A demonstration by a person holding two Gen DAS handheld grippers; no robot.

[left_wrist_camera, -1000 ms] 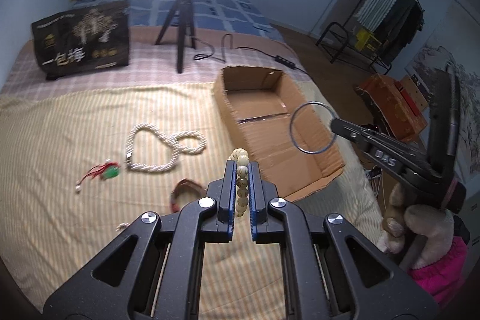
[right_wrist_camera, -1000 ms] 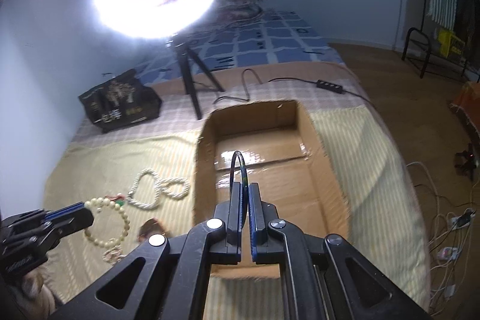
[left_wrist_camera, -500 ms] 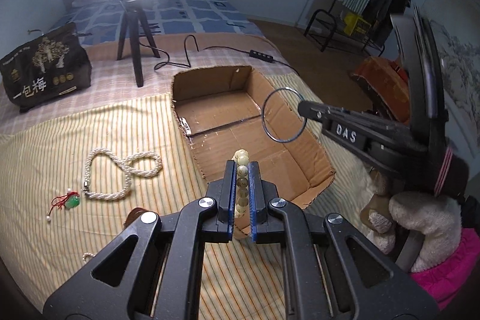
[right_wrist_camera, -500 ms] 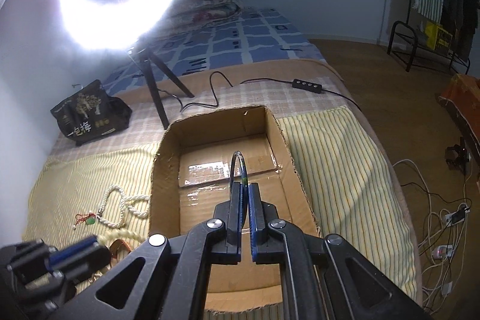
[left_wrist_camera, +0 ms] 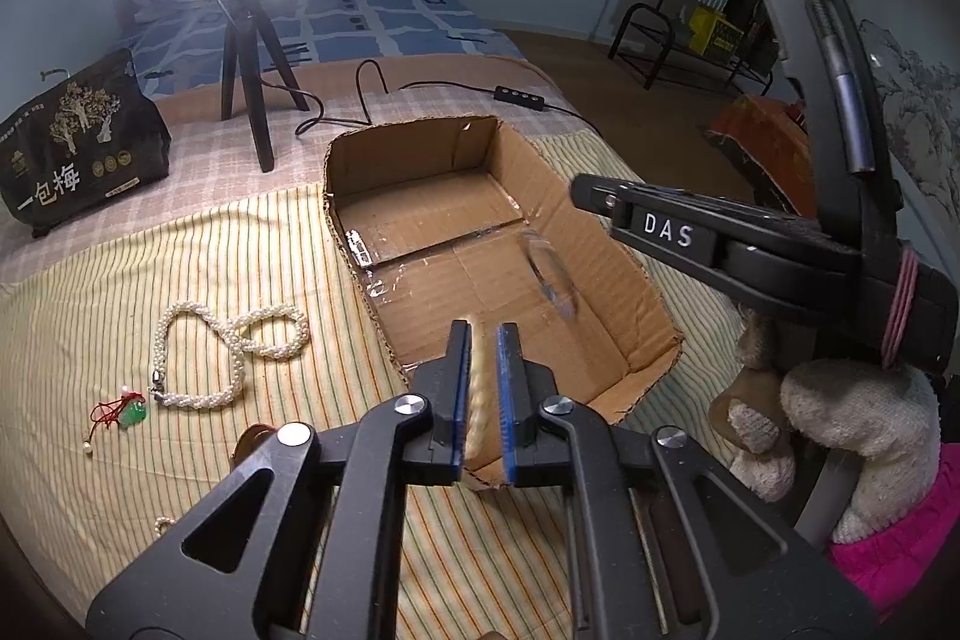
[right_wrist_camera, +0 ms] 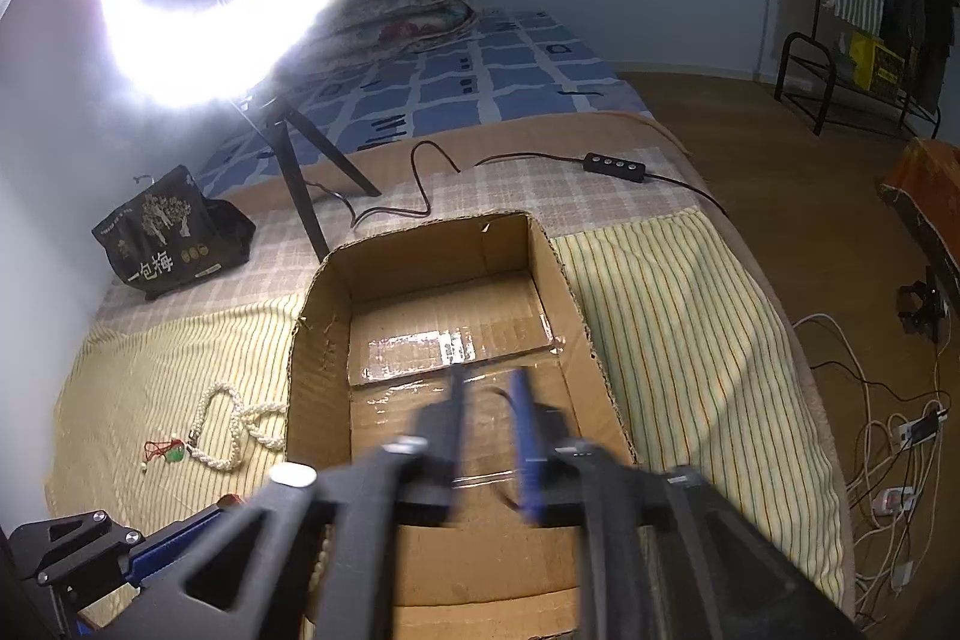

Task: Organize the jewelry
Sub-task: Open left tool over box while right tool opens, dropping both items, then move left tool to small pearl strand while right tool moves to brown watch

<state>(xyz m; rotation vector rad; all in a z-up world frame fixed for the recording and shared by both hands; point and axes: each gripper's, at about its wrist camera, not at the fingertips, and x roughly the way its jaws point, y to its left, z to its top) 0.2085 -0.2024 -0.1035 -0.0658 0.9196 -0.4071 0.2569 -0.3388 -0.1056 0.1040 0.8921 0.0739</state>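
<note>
An open cardboard box (left_wrist_camera: 600,244) (right_wrist_camera: 318,358) lies on the striped bedspread. My left gripper (left_wrist_camera: 482,334) hangs over the box's near edge, its jaws slightly parted around a blurred beige bead bracelet (left_wrist_camera: 480,388) that looks to be slipping down. My right gripper (right_wrist_camera: 489,388) is open above the box; it also shows in the left wrist view (left_wrist_camera: 585,193). A thin metal bangle (left_wrist_camera: 549,274) is a blur in mid-air inside the box, below the right gripper. A white pearl rope necklace (left_wrist_camera: 231,346) (right_wrist_camera: 237,424) and a red-and-green charm (left_wrist_camera: 123,409) (right_wrist_camera: 165,451) lie left of the box.
A ring light on a tripod (left_wrist_camera: 246,58) (right_wrist_camera: 294,172) stands behind the box, with its cable and switch (right_wrist_camera: 615,166). A black printed bag (left_wrist_camera: 75,142) (right_wrist_camera: 171,235) sits at the back left. A brown item (left_wrist_camera: 252,445) lies near my left gripper. The bed edge and floor cables (right_wrist_camera: 894,460) are to the right.
My right gripper has opened and the bangle has dropped from it towards the box floor. My left jaws have parted a little and the bead bracelet has slid lower between them.
</note>
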